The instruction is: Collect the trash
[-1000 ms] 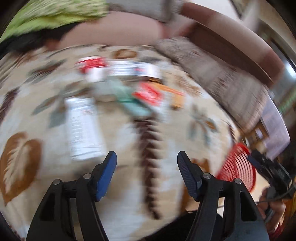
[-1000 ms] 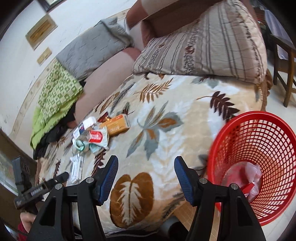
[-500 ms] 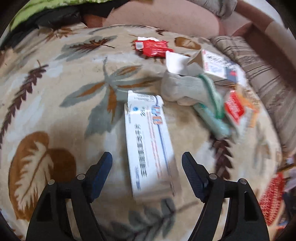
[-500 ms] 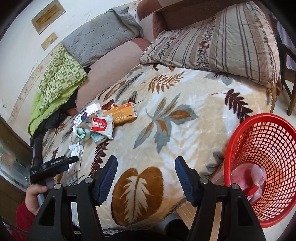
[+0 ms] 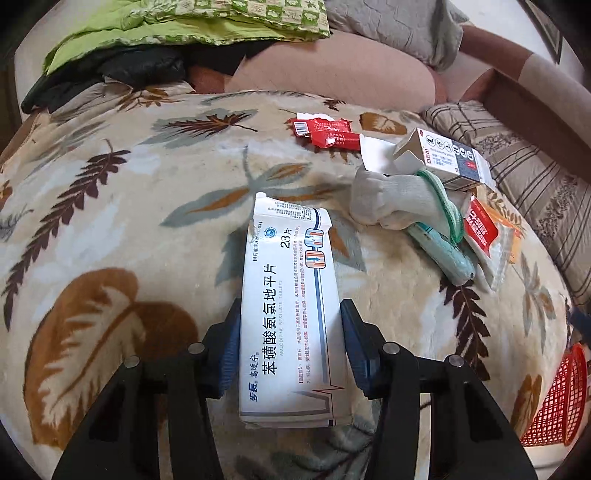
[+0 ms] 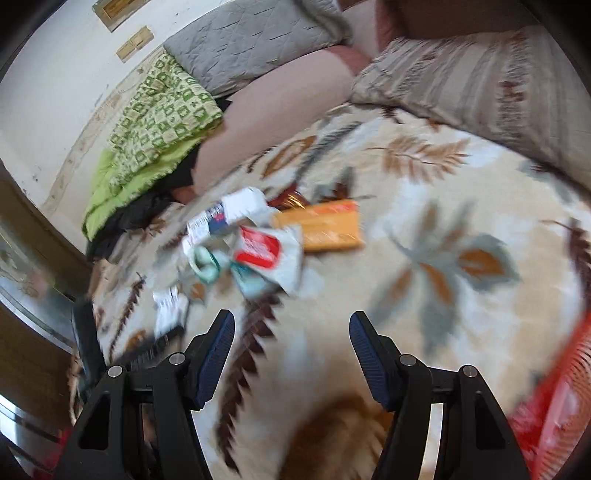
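Note:
A long white medicine box [image 5: 291,314] lies on the leaf-patterned blanket [image 5: 110,229]. My left gripper [image 5: 290,332] is shut on it, one blue pad against each long side. Beyond it lies more litter: a torn red wrapper [image 5: 325,133], a white carton with a dark label [image 5: 443,162], a grey glove [image 5: 391,199], a teal tube [image 5: 439,254] and a red-and-white packet [image 5: 484,236]. My right gripper [image 6: 291,332] hangs open over the blanket with nothing between its fingers. Ahead of it are the packet [image 6: 266,251] and an orange box [image 6: 325,229]. This view is blurred.
A red mesh basket [image 5: 554,398] stands off the bed's edge at lower right, also blurred in the right wrist view [image 6: 554,406]. A striped pillow [image 6: 480,85], a grey quilted cushion [image 6: 251,40] and a green blanket [image 5: 184,26] line the far side.
My left gripper moved forward along the white medicine box and its fingers closed in on its sides. My right gripper swung away from the basket toward the litter pile.

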A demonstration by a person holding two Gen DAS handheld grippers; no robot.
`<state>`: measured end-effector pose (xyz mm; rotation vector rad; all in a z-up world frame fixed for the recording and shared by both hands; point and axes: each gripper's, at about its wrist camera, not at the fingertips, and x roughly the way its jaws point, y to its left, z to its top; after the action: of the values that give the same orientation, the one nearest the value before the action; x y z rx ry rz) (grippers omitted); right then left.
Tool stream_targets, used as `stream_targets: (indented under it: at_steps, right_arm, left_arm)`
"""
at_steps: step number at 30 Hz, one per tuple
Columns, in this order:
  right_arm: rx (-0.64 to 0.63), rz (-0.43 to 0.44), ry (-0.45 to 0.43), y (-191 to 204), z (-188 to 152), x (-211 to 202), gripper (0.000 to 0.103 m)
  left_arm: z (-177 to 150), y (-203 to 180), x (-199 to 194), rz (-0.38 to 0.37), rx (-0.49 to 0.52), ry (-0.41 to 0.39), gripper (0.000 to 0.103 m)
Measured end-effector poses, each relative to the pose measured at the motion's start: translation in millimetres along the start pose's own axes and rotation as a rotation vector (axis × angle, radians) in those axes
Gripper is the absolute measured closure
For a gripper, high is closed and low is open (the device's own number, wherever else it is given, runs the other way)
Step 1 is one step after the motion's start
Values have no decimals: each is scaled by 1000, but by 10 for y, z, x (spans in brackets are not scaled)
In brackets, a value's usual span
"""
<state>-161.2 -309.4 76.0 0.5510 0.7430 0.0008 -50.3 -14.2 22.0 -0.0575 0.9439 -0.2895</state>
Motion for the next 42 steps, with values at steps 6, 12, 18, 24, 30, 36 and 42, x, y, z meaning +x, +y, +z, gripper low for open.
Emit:
stream_targets:
  at_steps: [6,12,18,24,30,36,42]
  right_arm:
    - [18,-26,40,55,351,743,37]
    - [34,3,33,107,307,867,99]
    - [17,18,-5,265,-7,405,99]
    - [-35,-58,105,255,-332,177,94]
    - [-248,-118,49,426,-368,-54,55]
    - [-623,-48,132,979,-357,171,29]
    - [-1007,-146,316,1158,-582,636,25]
  left_arm:
    - [-24,-25,20,-6,16,-11,54]
    - [-4,-15,39,-23,10,-13,54]
    - [15,-7,44,-29,-2,-12,54]
    - [18,17,33,-38,-14,-12,54]
    - [6,21,36,-42,-16,-11,54]
    - [24,69,16,-37,-26,-20,54]
    - [92,214,52,-23,-71,-12,54]
